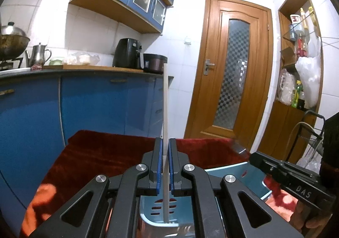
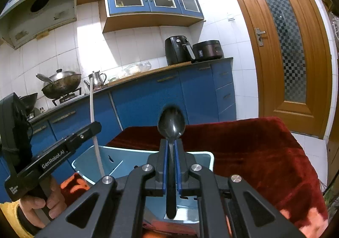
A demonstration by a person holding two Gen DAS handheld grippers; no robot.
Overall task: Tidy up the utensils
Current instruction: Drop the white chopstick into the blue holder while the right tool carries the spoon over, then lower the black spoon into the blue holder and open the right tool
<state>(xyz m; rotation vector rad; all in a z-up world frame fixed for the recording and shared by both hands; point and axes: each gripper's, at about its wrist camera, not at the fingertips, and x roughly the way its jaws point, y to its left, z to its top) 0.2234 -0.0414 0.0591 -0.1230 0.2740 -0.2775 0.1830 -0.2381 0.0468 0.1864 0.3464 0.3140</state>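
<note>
Both grippers clamped: left gripper [image 1: 166,161] chopstick [image 1: 165,111], right gripper [image 2: 171,163] spoon [image 2: 172,123].

A white chopstick [image 1: 166,111] and a glossy black spoon [image 2: 172,123] stand over a pale blue slotted utensil holder [image 2: 118,161] — on a deep red cloth [image 2: 254,153] with orange patches. Blue cabinets [image 1: 95,102]; an orange-brown wooden door [image 1: 233,68] — its glass checkered.

Chopstick [image 1: 165,111] and spoon [image 2: 171,123] stand above basket [image 2: 118,153].
</note>
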